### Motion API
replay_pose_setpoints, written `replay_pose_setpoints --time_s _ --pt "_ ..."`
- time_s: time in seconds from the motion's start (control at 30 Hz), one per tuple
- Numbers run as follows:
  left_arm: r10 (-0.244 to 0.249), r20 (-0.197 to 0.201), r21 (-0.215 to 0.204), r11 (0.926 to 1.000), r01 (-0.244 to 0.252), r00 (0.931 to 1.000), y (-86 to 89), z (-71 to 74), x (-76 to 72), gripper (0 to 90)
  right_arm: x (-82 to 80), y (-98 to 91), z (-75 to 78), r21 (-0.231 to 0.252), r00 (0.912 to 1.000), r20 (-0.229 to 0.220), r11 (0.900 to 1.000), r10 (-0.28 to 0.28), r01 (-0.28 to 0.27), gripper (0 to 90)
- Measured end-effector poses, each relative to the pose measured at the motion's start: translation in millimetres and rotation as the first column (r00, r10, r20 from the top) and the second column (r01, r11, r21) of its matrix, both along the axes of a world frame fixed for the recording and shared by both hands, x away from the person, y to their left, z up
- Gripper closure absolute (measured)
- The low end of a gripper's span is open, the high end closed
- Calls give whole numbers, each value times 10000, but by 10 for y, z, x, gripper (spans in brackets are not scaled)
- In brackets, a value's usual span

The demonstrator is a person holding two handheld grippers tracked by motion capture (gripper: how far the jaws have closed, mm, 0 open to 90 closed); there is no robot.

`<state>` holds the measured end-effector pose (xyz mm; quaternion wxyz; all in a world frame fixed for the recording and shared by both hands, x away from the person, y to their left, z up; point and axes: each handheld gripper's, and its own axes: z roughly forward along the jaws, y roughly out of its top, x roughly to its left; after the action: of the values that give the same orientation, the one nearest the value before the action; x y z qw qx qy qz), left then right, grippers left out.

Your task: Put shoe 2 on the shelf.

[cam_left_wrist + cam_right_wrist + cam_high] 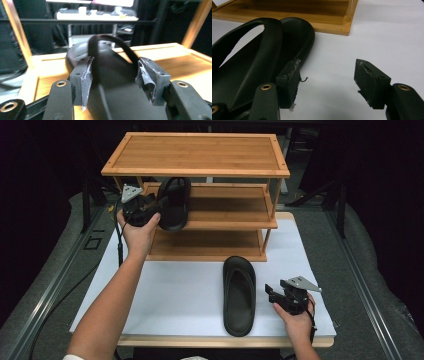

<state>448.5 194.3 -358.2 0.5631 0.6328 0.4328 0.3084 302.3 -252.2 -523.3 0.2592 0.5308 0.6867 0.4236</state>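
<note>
A black slipper lies on the left of the middle shelf of a bamboo shoe rack. My left gripper is at its heel end. In the left gripper view the slipper sits between the spread jaws of my left gripper, and the pads stand off its sides. The matching slipper lies flat on the white table, toe toward the rack. My right gripper hovers just right of it, open and empty. In the right gripper view that slipper lies left of my right gripper.
The rack has three shelves; the top one and the bottom one carry nothing. White table surface spreads in front of the rack and right of the slipper. The table's front edge runs near the person's forearms.
</note>
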Motion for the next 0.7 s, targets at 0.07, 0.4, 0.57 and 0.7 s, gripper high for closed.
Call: replay_pose_setpoints --time_s 0.07,0.4,0.57,0.7 --pt "-305 158 -50 9995 306 9994 10 -13 -97 448 -6 34 10 47 9999 50 9999 143 -143 368" --pt "-900 -66 -139 9959 899 9959 186 -229 -666 434 -88 208 97 395 9956 97 9948 931 -934 367" --pt "-938 -141 -211 9954 935 9955 293 -340 -845 438 -116 287 111 58 9916 106 9916 1292 -1292 441" --pt "-1033 -88 -277 9943 1030 9946 357 -413 -929 441 -146 350 110 36 9864 36 9864 1644 -1644 513"
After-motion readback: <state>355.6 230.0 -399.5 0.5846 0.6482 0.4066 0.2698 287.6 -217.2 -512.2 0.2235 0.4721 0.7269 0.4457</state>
